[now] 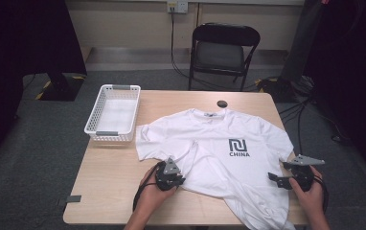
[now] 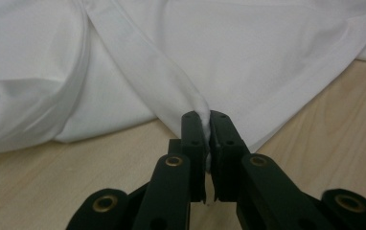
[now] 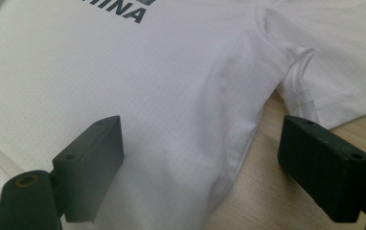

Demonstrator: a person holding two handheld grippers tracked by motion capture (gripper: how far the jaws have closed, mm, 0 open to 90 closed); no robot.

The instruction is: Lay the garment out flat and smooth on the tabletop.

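The left tool (image 2: pixel 206 125) pinches a fold of the white T-shirt (image 1: pixel 219 153) at its 8 o'clock edge. The right tool (image 3: pixel 201 158) sits at the shirt's 4 o'clock side, jaws spread wide over the fabric. The shirt lies spread across the wooden table (image 1: pixel 109 177).

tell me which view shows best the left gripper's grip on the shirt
The left gripper view: the left gripper is shut on a pinched fold of the white t-shirt. The high view shows that gripper at the shirt's edge, its jaws too small to read. The right gripper view shows other shirt fabric.
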